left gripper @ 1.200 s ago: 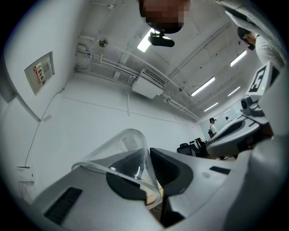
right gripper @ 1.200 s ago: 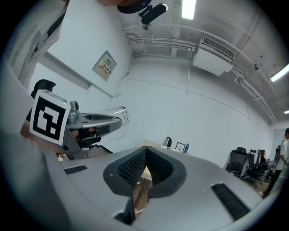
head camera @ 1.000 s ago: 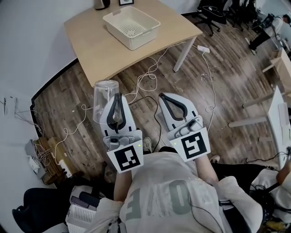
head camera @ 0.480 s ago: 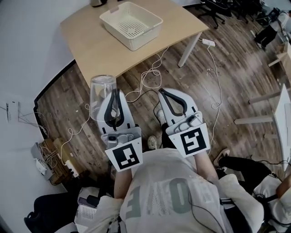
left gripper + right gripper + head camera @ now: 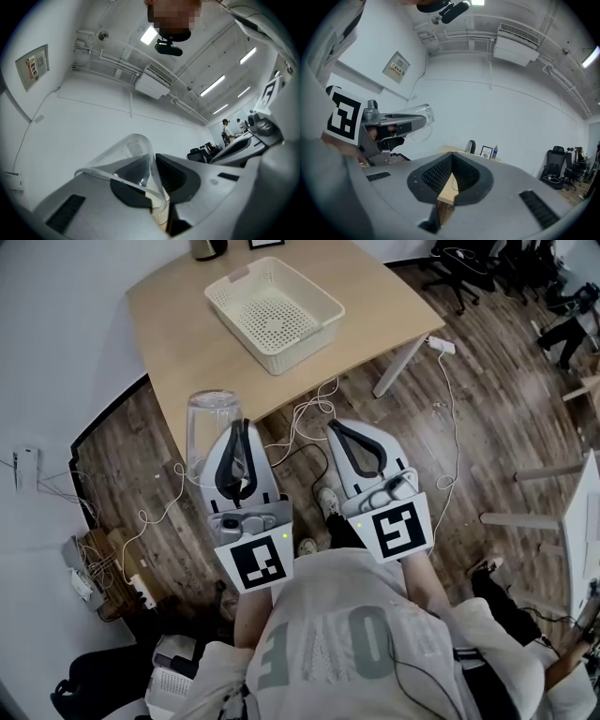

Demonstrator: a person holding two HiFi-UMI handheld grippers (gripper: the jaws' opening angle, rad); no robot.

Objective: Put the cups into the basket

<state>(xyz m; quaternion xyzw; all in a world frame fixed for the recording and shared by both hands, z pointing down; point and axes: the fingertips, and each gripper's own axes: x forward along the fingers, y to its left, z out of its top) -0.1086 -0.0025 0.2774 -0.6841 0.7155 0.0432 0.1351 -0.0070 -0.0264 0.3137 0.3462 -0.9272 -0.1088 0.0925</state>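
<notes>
Holds both tongs side by side above the wood floor (image 5: 506,427), just short of the worktop (image 5: 178,324). Grips a clear plastic cup (image 5: 129,151) in the left tongs (image 5: 151,161), with the jaws almost together and the thin wall near the rim pinched between the pads: one pad inside the cup, the other outside. Has the cup lying over on its side, rim back toward the pads, bottom pointing forward a little past the jaw tips, body bulging out to the left of the left tongs. Shows the right tongs (image 5: 452,155) closed tip to tip with nothing caught in them, just a narrow slot lower between the pads and a sliver of worktop visible through it. Sets the right tongs just beside the left, apart, tips about level. Finds the cream perforated basket (image 5: 274,311) well ahead of both tongs, sitting on the worktop, roughly in line with the gap between them. Picks out a dark jug (image 5: 471,146), a small picture frame (image 5: 486,151) and a little bottle (image 5: 494,151) beyond the basket at the worktop's far edge. Catches loose white cables (image 5: 305,413) on the floor right ahead of the jaw tips, a white power strip (image 5: 441,345) further ahead to the right of the right tongs, and black office chairs (image 5: 464,263) beyond that.
</notes>
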